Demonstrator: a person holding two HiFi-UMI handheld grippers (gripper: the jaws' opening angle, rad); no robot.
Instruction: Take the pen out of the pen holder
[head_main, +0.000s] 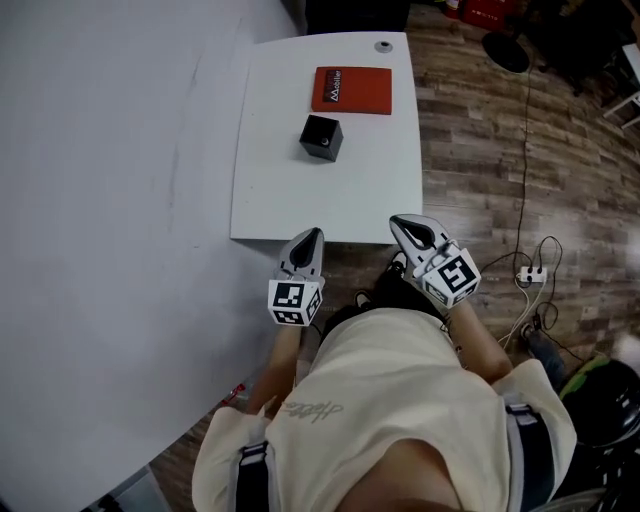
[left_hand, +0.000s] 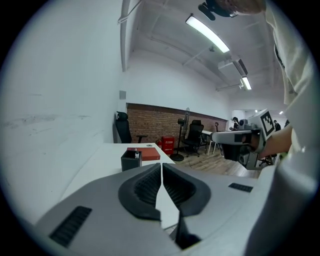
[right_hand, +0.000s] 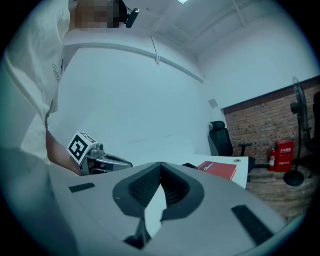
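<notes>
The pen (left_hand: 135, 154) shows only as a small tip in the black pen holder (head_main: 321, 137), ahead of both grippers and well apart from them. A red book (head_main: 351, 89) lies beyond the holder on the white table (head_main: 300, 200). The left gripper (head_main: 310, 237) and right gripper (head_main: 405, 225) have their jaws pressed together, with nothing between.

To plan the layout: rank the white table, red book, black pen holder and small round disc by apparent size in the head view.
1. white table, by far the largest.
2. red book.
3. black pen holder, smaller in outline than the book.
4. small round disc at the far edge, smallest.
</notes>
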